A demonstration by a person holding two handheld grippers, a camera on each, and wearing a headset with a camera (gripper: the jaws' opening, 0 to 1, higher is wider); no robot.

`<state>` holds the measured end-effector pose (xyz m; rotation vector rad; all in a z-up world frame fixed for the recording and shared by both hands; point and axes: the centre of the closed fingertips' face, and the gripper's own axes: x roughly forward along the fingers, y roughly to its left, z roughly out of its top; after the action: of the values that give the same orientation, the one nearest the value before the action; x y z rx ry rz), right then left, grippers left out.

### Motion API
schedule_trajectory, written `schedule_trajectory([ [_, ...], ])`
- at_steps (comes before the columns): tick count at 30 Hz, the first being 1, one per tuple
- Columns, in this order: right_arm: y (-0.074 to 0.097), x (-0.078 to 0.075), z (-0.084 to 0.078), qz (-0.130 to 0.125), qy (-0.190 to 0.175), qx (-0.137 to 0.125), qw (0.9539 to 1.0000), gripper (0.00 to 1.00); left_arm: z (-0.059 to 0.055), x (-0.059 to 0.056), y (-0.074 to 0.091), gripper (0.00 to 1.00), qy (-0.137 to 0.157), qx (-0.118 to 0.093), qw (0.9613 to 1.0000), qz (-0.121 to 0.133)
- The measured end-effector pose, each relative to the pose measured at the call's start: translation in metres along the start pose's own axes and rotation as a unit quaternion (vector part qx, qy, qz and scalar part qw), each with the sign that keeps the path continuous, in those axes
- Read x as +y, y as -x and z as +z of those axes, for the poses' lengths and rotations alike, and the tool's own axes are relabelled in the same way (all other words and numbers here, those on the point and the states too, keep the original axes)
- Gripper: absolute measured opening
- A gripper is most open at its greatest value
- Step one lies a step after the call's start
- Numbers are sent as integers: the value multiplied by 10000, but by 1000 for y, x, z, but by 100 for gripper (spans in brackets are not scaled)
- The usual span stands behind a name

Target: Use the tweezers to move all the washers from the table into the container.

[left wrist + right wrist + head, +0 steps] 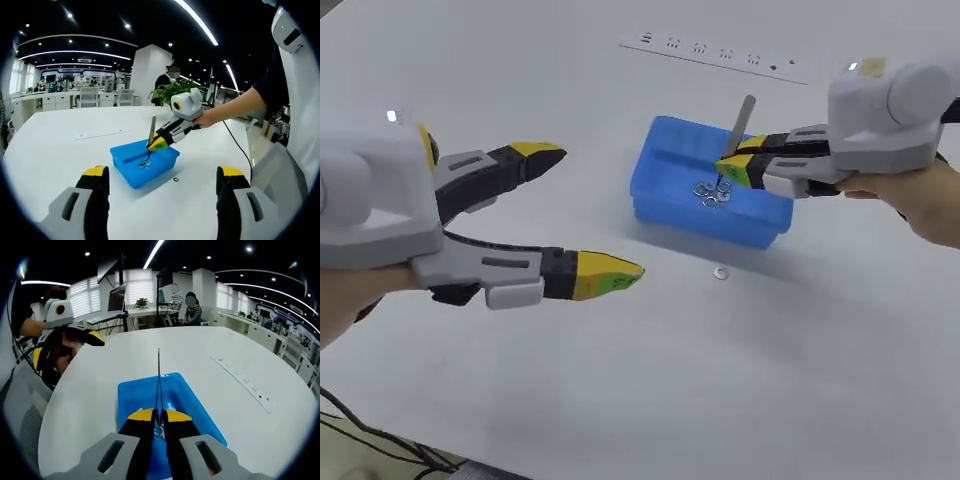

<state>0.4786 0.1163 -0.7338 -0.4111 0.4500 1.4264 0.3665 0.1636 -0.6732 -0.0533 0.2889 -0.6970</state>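
While right claw [731, 171] clamps tweezers [744, 120] over container [665, 185], one washer [721, 272] outside it near that claw, left claw [598, 212] open

The tweezers [747, 118] have their tips hidden behind the right gripper [732, 168]. The washers [711, 192] in the container [665, 160] are too small to count. In the right gripper view the jaws cover part of the container, and a tiny ring [159, 430] between them is perhaps a washer.

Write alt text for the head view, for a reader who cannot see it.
The right gripper, shut on tweezers, hangs over a blue container holding several washers. One washer lies on the white table beside it; the left gripper is open.
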Motion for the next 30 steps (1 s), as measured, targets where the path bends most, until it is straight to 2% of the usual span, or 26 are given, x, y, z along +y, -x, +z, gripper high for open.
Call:
schedule_trajectory([
  [3,1,3,-2,44,182,92,9998,8,8,5,-13,89,-67,-26,10000,-62],
  [6,2,4,-4,88,295,149,9994,8,24,10,-30,83,-28,-239,9996,-169],
  [9,3,8,-4,120,392,187,9990,8,33,11,-48,74,-188,-217,9991,-323],
  [11,5,10,-6,119,653,263,9974,8,38,8,-62,78,-251,-231,9981,-510],
  [12,5,12,-6,152,718,281,9969,8,39,9,-67,78,-301,-199,9979,-542],
  [13,6,14,-6,162,754,294,9966,8,38,8,-75,75,-455,-74,9970,-618],
  [16,9,18,-5,200,823,298,9960,8,42,5,-87,68,-616,-52,9950,-783],
  [18,10,20,-4,233,877,298,9954,8,43,-3,-96,67,-615,1,9922,-1088],
  [19,11,21,-4,247,902,300,9952,8,42,-5,-100,64,-717,92,9904,-1181],
  [22,12,22,-4,269,948,304,9947,8,42,-13,-107,51,-949,216,9847,-1444],
  [24,13,23,-4,267,951,309,9946,8,47,-16,-109,40,-1150,168,9812,-1541],
  [26,15,24,-3,267,969,298,9945,8,49,-18,-110,30,-1109,183,9804,-1617],
  [30,16,25,-1,292,979,265,9944,8,49,-20,-110,26,-1289,278,9763,-1716],
])
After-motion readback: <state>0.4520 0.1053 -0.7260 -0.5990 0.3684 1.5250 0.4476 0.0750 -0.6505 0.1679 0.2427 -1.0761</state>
